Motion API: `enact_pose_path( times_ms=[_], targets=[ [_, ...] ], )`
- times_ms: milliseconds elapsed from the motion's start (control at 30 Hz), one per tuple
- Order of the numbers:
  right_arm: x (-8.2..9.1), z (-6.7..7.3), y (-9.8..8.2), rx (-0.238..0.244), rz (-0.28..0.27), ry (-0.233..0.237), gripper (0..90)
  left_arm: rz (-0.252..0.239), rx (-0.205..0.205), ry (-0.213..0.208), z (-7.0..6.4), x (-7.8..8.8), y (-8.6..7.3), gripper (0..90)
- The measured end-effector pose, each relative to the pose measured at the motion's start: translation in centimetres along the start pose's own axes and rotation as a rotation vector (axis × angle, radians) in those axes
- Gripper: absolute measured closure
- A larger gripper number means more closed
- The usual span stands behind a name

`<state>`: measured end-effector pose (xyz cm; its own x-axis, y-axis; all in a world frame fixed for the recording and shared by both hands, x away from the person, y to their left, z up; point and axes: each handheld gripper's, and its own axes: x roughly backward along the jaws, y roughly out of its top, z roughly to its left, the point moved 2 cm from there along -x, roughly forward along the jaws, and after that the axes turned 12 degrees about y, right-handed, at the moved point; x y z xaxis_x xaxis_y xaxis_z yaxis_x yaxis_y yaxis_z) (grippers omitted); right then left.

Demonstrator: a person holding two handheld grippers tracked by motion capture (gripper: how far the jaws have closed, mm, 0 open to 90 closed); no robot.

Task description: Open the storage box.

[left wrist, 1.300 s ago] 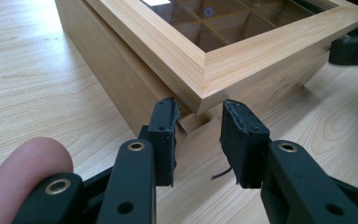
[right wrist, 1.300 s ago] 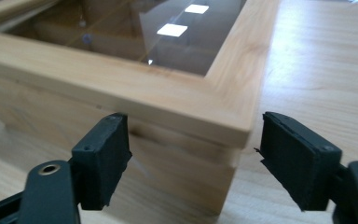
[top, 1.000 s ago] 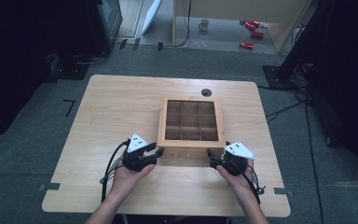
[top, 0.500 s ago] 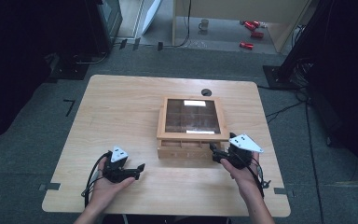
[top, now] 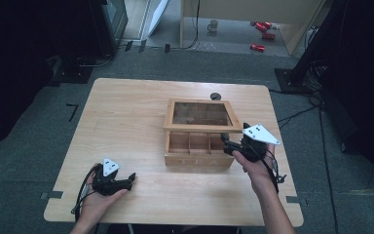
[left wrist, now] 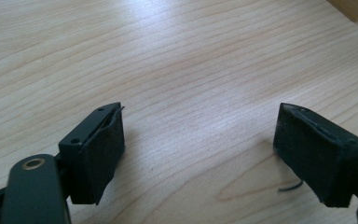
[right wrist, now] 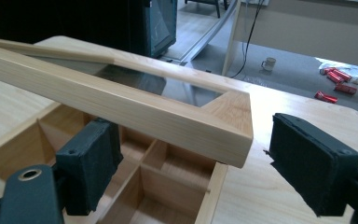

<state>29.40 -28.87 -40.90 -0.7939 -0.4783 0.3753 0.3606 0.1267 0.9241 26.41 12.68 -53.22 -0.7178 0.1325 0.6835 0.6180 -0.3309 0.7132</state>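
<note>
Right gripper (top: 230,145): at the near right corner of the tea box (top: 199,156), jaws spread; in the right gripper view the raised lid's (right wrist: 121,105) front rail lies between the pads, which do not press on it. Its jaws have just been opening.
Left gripper (top: 129,179): near left on the table (top: 126,112), well apart from the box, jaws spread wide and just opened, nothing between them but bare wood.
Tea box: middle of the table, towards the right; glass-paned lid tilted up at the near edge, hinged at the far side.
Hidden: the lid covers the far compartments; only the near row shows in the high view. What lies under the glass is hard to make out through reflections.
Cut off: the person's forearms run off the bottom edge of the high view.
Writing: "TEA" on the box's near face.
Beyond: a mug (top: 214,25) and red cans (top: 263,35) on the floor past the far edge; their labels are too small to read.
</note>
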Motion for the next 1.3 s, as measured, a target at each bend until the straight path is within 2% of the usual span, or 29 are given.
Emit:
enact_pose_path(
  times_ms=[267, 467, 633, 800, 1000, 1133, 1200, 1300],
  targets=[
    [-0.9, -0.9, 2.1, -0.007, -0.023, -0.002, 16.9, 0.0, -0.001, 0.0, 0.0, 0.0, 0.0, 16.1],
    [-1.4, -1.6, 3.9, 0.019, -0.05, -0.003, 17.0, 0.002, -0.002, 0.0, 0.0, 0.0, 0.0, 16.2],
    [-2.0, -2.3, 5.3, 0.018, -0.079, 0.008, 17.6, 0.001, 0.0, -0.001, 0.0, 0.0, 0.0, 16.1],
    [-2.7, -2.9, 6.6, 0.02, -0.125, 0.025, 24.8, 0.003, -0.002, -0.002, 0.1, 0.0, 0.0, 16.1],
    [-3.8, -4.2, 8.1, 0.024, -0.156, 0.056, 26.7, 0.003, -0.003, -0.007, 0.0, 0.0, 0.0, 16.1],
    [-4.5, -4.8, 9.0, 0.033, -0.172, 0.053, 28.6, 0.001, -0.004, -0.008, 0.0, 0.0, 0.0, 16.1],
    [-4.9, -5.1, 9.3, 0.038, -0.174, 0.031, 37.0, 0.0, -0.005, -0.014, 0.0, 0.0, 0.0, 16.1],
    [-5.5, -5.8, 9.4, 0.029, -0.178, 0.046, 38.3, 0.0, -0.005, -0.018, 0.1, 0.0, 0.0, 16.1]
  ],
)
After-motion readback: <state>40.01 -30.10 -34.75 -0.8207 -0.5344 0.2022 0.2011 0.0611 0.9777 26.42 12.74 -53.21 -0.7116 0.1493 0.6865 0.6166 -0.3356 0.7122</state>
